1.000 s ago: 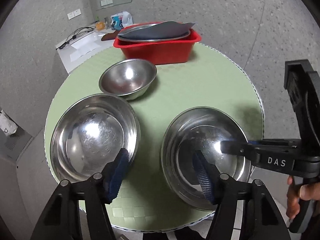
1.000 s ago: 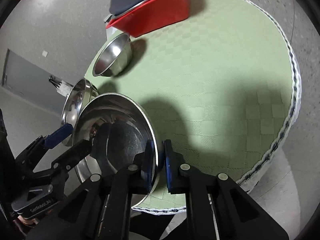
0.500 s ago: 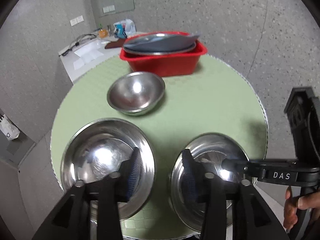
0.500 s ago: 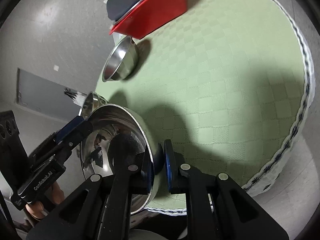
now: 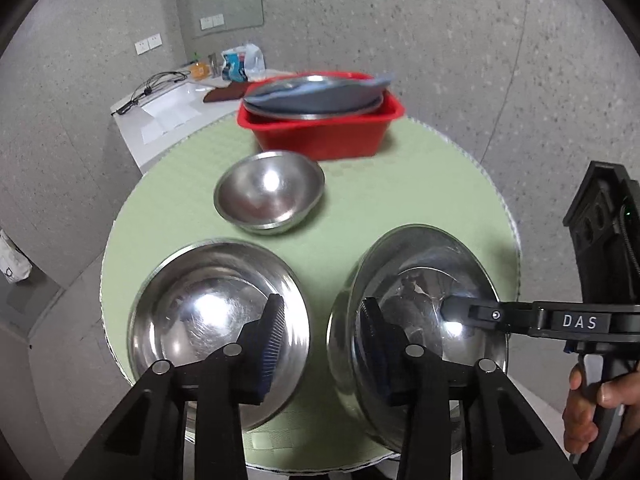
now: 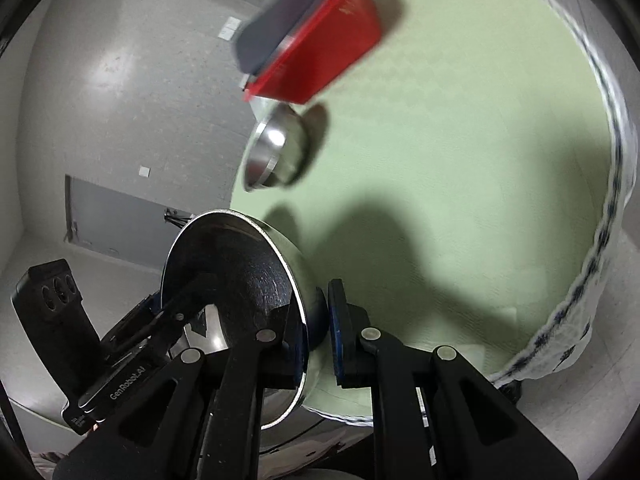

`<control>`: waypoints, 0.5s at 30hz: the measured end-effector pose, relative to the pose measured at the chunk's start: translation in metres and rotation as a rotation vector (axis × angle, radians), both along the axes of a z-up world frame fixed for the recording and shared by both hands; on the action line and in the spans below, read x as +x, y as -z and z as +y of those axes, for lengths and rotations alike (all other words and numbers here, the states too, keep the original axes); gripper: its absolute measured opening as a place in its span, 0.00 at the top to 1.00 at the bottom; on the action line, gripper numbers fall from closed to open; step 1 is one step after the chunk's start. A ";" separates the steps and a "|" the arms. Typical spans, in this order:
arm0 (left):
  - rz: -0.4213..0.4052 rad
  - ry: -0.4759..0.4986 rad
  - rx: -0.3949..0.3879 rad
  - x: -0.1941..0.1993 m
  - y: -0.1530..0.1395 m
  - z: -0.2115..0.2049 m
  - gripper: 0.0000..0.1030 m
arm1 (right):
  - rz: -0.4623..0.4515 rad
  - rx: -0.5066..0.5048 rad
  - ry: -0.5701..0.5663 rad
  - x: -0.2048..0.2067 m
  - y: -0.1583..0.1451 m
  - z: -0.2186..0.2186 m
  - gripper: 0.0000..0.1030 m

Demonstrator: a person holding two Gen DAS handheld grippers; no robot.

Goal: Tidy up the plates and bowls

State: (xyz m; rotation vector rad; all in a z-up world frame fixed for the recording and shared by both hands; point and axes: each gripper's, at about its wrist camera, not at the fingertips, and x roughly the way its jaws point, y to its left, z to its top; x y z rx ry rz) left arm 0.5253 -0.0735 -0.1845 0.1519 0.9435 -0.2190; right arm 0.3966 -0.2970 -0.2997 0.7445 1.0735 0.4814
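Steel fills our left wrist view: the left gripper [image 5: 320,326] hangs with jaws apart above the green table mat [image 5: 400,184]. Nearest us on its left sits a large bowl [image 5: 208,312]; the right bowl [image 5: 416,292], flat a second ago, now tilts up. Beyond lie a small bowl [image 5: 268,190] and the red tub [image 5: 320,136] holding plates.

From our right wrist view, the right gripper [image 6: 318,340] stays clamped on that right bowl's [image 6: 240,276] rim, lifted off the mat [image 6: 460,160].
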 end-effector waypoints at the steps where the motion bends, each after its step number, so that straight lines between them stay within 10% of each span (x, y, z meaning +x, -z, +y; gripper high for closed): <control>1: -0.009 -0.002 -0.014 -0.001 -0.005 0.004 0.76 | -0.015 -0.009 -0.004 0.002 -0.009 0.003 0.90; 4: -0.039 -0.003 -0.077 -0.004 -0.022 0.019 0.89 | -0.062 -0.047 -0.023 0.008 -0.035 0.018 0.90; 15: -0.059 -0.125 -0.193 -0.009 -0.044 0.109 0.91 | -0.142 -0.179 -0.136 0.039 -0.077 0.094 0.90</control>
